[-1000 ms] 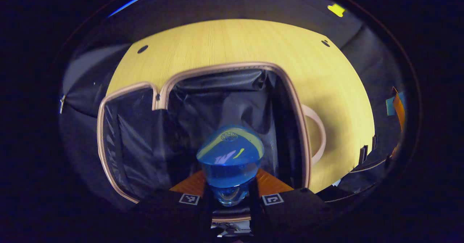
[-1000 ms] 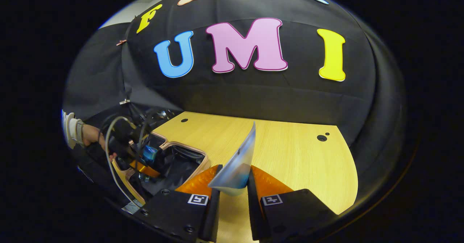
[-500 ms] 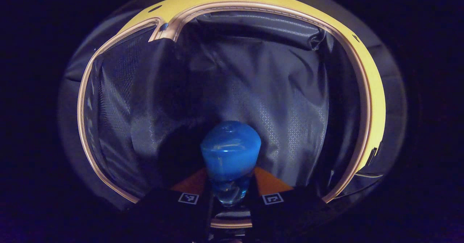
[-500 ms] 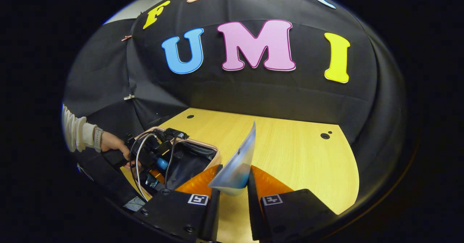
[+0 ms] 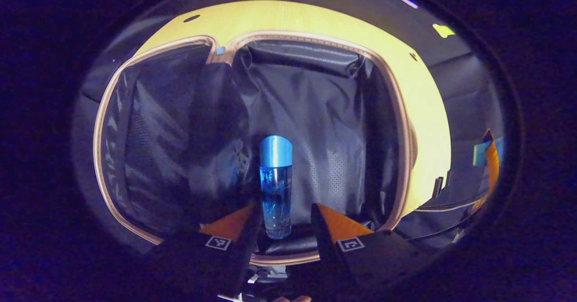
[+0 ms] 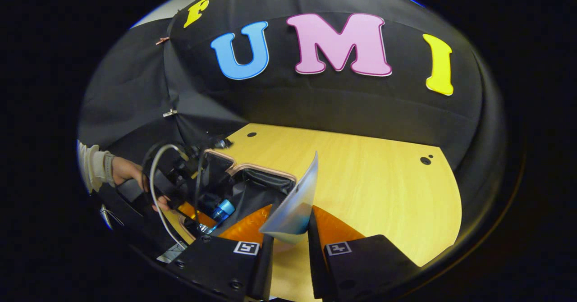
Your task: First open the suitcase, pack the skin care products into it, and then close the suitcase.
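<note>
The suitcase (image 5: 408, 126) lies open on the wooden table (image 6: 374, 171). Inside its dark lining lies the blue bottle (image 5: 276, 185) — cap pointing away. The left gripper (image 5: 281, 216) hovers over the near rim, fingers apart, apparently clear of the bottle. Right of the suitcase, the right gripper (image 6: 288, 230) — held level — clamps a silver sachet (image 6: 293, 205) upright.

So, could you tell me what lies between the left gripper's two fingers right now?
In the left gripper view, a blue-capped bottle lies on the open suitcase's dark lining, in the gap of the left gripper, whose spread fingers stand clear of it.
</note>
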`<state>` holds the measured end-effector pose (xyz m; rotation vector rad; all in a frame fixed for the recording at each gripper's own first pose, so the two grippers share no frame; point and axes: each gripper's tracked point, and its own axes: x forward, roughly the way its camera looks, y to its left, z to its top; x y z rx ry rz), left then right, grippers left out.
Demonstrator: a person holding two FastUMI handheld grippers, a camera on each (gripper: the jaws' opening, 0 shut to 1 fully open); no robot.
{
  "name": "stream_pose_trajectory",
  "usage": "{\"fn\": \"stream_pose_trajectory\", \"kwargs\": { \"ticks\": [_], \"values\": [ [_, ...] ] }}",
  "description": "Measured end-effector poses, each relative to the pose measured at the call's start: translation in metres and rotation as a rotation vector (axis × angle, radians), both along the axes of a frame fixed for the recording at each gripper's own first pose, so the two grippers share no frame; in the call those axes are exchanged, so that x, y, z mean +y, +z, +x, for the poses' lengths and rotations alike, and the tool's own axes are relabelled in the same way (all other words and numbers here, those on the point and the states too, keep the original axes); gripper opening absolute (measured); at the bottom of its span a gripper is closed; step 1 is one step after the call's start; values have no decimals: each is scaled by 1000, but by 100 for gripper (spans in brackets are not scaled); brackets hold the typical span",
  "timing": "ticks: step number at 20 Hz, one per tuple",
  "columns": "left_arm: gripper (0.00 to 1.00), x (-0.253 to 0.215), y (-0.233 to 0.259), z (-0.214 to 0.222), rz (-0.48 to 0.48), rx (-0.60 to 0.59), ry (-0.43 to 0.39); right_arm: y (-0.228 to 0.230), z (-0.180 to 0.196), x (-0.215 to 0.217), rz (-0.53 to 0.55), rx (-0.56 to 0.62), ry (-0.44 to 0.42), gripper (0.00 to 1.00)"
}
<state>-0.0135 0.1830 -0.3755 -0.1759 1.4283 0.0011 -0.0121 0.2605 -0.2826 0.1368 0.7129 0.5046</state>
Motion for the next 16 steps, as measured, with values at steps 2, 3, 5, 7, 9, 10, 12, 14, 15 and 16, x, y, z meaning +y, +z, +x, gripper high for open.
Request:
{"fn": "stream_pose_trajectory", "kwargs": {
  "ticks": [2, 3, 5, 7, 9, 10, 12, 14, 15, 16],
  "values": [
    [73, 11, 32, 4, -30, -107, 12, -15, -14, 31, 6, 92, 72, 39],
    [74, 19, 44, 3, -41, -155, 19, -23, -22, 46, 13, 146, 98, 39],
    [80, 39, 63, -5, -33, -213, 41, -41, -43, 79, 52, 303, 126, 39],
    [87, 65, 75, -19, -9, -245, 76, -62, -59, 100, 69, 449, 110, 39],
    [87, 95, 80, -37, 26, -250, 116, -94, -73, 122, 14, 578, 120, 39],
    [87, 110, 78, -47, 41, -247, 143, -112, -82, 125, -56, 637, 142, 39],
    [88, 137, 78, -66, 50, -238, 206, -134, -98, 123, -174, 734, 167, 39],
    [88, 163, 79, -79, 56, -244, 257, -144, -107, 124, -219, 834, 121, 39],
    [88, 175, 79, -84, 58, -248, 284, -150, -107, 128, -227, 866, 91, 36],
    [88, 187, 80, -90, 51, -249, 329, -157, -108, 130, -242, 891, 68, 39]
  ]
}}
